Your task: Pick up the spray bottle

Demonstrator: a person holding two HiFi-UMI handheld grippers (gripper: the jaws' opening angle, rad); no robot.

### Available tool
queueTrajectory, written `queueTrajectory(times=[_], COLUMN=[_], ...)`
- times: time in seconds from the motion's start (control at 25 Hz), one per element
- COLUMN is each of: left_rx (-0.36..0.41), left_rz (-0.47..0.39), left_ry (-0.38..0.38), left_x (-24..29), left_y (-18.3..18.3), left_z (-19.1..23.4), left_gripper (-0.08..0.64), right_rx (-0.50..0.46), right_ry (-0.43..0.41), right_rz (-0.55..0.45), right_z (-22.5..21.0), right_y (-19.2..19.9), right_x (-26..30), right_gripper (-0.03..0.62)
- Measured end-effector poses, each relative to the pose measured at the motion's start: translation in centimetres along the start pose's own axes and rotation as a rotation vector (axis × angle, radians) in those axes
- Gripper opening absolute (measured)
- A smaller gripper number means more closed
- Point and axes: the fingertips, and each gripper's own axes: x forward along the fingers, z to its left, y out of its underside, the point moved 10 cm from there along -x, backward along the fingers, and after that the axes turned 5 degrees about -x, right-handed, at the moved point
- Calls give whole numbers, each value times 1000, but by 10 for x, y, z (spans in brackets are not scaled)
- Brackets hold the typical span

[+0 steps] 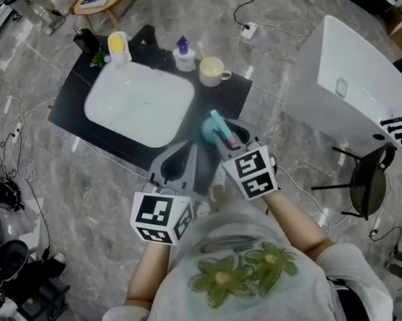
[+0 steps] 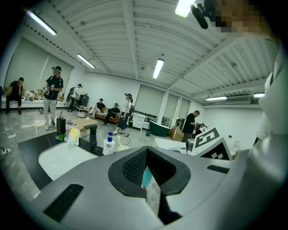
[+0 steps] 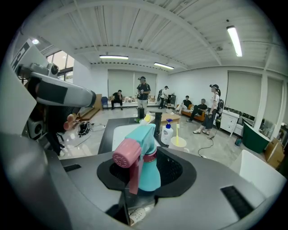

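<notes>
My right gripper (image 3: 145, 177) pinches the spray bottle (image 3: 145, 162) at its teal neck. The pink nozzle points back at my camera, and the bottle's lower body is hidden below the pads. From the head view the spray bottle (image 1: 217, 127) sits in the right gripper (image 1: 227, 135) over the near edge of the black table (image 1: 231, 100). My left gripper (image 2: 148, 174) is just beside it with its jaws drawn together to a thin slit and nothing between them. From above, the left gripper (image 1: 175, 164) also hangs at that near edge.

Beyond is a white basin (image 1: 140, 107) set in the tabletop. A pump bottle (image 1: 183, 54) and a cream cup (image 1: 211, 71) stand behind it; the bottle's label is too small to read. Grey marbled floor (image 1: 54, 178) with loose cables surrounds the table. A white board (image 1: 363, 91) and a black stool (image 1: 368, 185) are off to my right. Far back, people (image 3: 142, 92) stand and sit along the wall.
</notes>
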Motion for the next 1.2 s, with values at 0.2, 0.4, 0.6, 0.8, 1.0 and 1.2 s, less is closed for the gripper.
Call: queueTrajectory(times=[0.2, 0.4, 0.6, 0.8, 1.0, 1.2], left_rx=[-1, -2, 0, 2, 6, 11], left_rz=[-4, -8, -12, -15, -10, -11], left_ry=[8, 15, 20, 26, 31, 37], left_x=[-2, -5, -8, -12, -18, -25], left_y=[1, 2, 4, 6, 9, 12], left_z=[0, -1, -4, -10, -14, -18], left_gripper=[9, 9, 9, 9, 9, 9], right_rx=[-9, -20, -23, -26, -30, -38], right_ry=[3, 6, 4, 6, 5, 3], right_rz=[-22, -36, -43, -58, -76, -106], right_z=[5, 9, 13, 16, 21, 29], right_y=[-9, -14, -15, -16, -19, -25], right_x=[-8, -15, -23, -33, -43, -56], right_gripper=[138, 137, 137, 138, 138, 138])
